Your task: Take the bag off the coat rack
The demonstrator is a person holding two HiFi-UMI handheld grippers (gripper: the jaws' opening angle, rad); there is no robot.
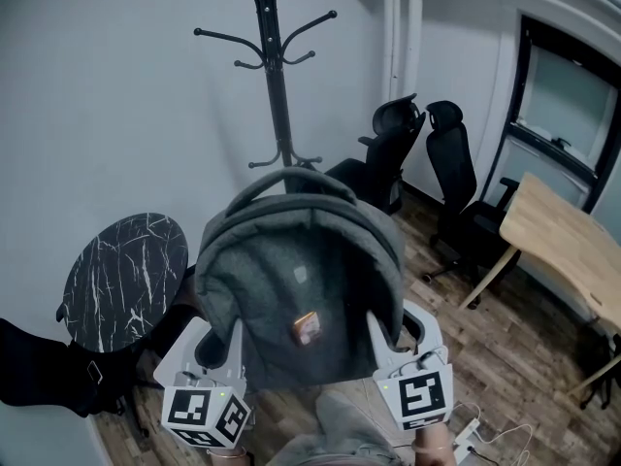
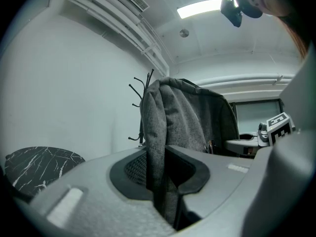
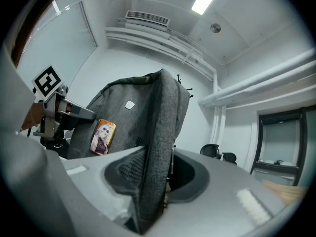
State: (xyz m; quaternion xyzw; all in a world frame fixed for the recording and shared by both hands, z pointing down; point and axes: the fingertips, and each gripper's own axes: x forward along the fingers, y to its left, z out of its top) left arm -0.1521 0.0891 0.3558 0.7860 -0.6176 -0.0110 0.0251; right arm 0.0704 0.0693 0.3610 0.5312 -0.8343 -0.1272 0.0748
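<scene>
Grey bag [image 1: 291, 280]: off the coat rack [image 1: 278, 95]; left gripper [image 1: 219, 348] and right gripper [image 1: 396, 343] each closed partway, clamping one side edge.

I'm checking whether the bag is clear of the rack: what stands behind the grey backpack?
The coat rack stands behind the grey backpack; its pole and hooks show above it. Its lower pole and base are covered.

left claw [image 1: 218, 346] and right claw [image 1: 398, 343] level, side by side, each clamped on bag [image 1: 291, 289] side.
</scene>
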